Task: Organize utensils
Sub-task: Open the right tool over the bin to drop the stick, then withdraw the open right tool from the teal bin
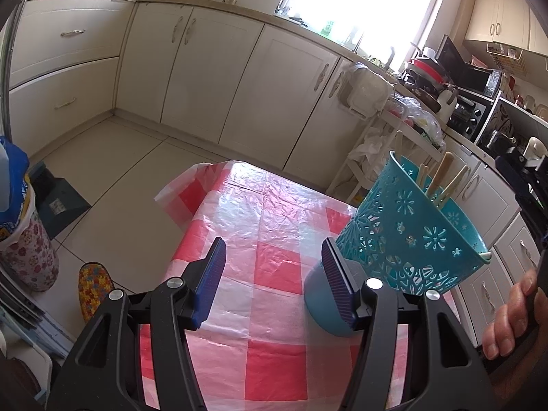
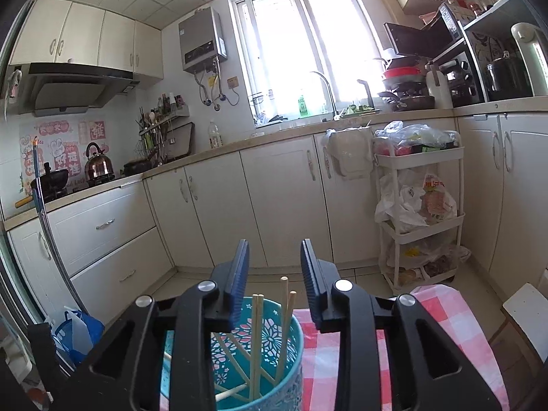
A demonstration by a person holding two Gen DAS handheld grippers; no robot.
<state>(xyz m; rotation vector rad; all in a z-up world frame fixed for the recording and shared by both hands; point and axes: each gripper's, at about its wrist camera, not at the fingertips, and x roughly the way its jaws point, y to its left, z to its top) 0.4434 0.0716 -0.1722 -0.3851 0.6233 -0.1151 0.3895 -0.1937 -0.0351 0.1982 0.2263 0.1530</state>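
Here is the left gripper [image 1: 274, 274] poised low over the table [image 1: 274, 212] with its red and white checked cloth, blue pads spread fairly wide and nothing at all between them. Just to its right stands the teal cut-out holder [image 1: 411, 236], patterned with flower-shaped holes; the right pad [image 1: 335, 284] sits just beside the holder's lower wall, though whether it actually touches I cannot tell. Wooden chopsticks [image 1: 441, 178] poke up out of the holder's mouth at the far side. At the right edge a hand [image 1: 513, 318] wraps around a dark handle. Over to the right wrist view now: the right gripper [image 2: 274, 281] hangs directly above the holder [image 2: 239, 359], its jaws parted a modest way, narrower than the left pair, and empty, with no stick between the pads. Down inside the holder the chopsticks [image 2: 257, 335] are in, some standing nearly upright with their tips rising between the two pads, others leaning crosswise against the wall. Beyond, cream kitchen cabinets [image 2: 274, 198] run along the far wall under a bright window [image 2: 308, 41], and a white trolley [image 2: 421, 205] loaded with plastic bags stands at the right.
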